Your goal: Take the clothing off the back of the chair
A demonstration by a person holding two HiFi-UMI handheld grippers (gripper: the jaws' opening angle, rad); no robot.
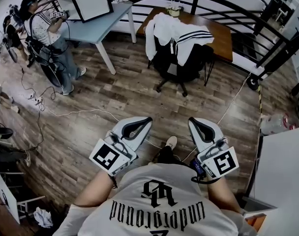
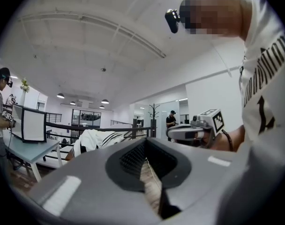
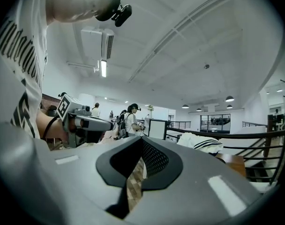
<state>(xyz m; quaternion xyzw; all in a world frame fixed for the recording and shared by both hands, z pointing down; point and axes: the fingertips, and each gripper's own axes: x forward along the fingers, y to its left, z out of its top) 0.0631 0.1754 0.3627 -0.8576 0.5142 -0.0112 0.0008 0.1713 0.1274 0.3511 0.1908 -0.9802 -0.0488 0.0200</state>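
A white garment with black stripes [image 1: 176, 33] hangs over the back of a black swivel chair [image 1: 178, 70] at the far side of the wooden floor. It also shows in the left gripper view [image 2: 98, 138] and the right gripper view [image 3: 201, 142], well ahead of both grippers. My left gripper [image 1: 145, 119] and right gripper [image 1: 193, 121] are held side by side close to my body, pointing level toward the chair. Both are shut with nothing between the jaws.
The chair stands at a brown desk [image 1: 223, 33] before a black railing [image 1: 238, 9]. A light blue table [image 1: 98, 26] with a monitor [image 1: 92, 1] and a standing person [image 1: 46, 33] are at the left. Cables [image 1: 66, 112] lie on the floor. A white counter [image 1: 287, 171] is at my right.
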